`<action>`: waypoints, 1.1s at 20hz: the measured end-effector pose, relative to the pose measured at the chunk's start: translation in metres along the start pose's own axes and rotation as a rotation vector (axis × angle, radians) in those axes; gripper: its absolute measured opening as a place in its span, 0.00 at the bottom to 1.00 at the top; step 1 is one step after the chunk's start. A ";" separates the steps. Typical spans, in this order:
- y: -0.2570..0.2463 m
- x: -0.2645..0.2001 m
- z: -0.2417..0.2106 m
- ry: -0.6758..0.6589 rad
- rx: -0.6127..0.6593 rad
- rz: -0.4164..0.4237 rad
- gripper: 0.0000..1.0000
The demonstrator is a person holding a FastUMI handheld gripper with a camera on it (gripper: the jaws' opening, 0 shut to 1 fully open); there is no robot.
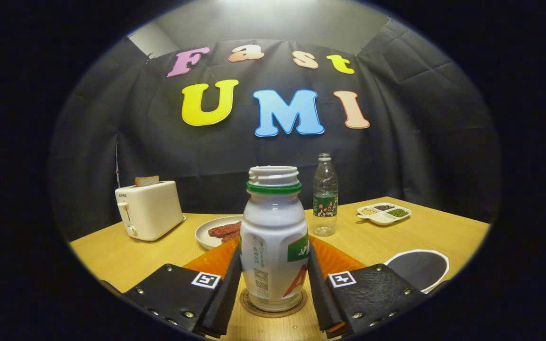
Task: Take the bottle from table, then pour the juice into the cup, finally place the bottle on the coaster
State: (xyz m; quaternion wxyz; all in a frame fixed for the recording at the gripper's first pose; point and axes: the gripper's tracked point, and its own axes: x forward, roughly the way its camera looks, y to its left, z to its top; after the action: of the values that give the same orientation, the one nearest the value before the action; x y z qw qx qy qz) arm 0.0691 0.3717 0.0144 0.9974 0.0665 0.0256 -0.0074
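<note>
Upright on the coaster (273, 303) on the tabletop (386, 237), long axis vertical, uncapped bottle (273, 237) flanked by the fingers (228, 289) of the gripper (273, 293), close at both sides, contact not certain; straight pull-back likely next.

Wall: black cloth (396, 156), creased and hung in folds, draped across the back and both sides of the booth.
Above the cloth: a pale grey wall or ceiling panel (273, 23), plain.
Light: bright glow from the top centre, fading down the grey panel; the cloth stays dim.
Tabletop (443, 232): light wood with a fine grain, its far edge meeting the cloth, one corner pointing right.
Left seam: a thin pale strip (117, 166) runs down where two cloth pieces meet.
</note>
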 end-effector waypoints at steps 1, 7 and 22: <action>-0.003 0.001 -0.004 0.016 0.007 -0.009 0.69; 0.008 -0.004 0.012 -0.018 0.000 0.029 0.98; 0.038 -0.096 0.206 -0.287 -0.047 0.148 0.98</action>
State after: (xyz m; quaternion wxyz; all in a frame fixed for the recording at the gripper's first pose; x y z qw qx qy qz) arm -0.0154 0.3827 0.2280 0.9899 0.0430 -0.1221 0.0574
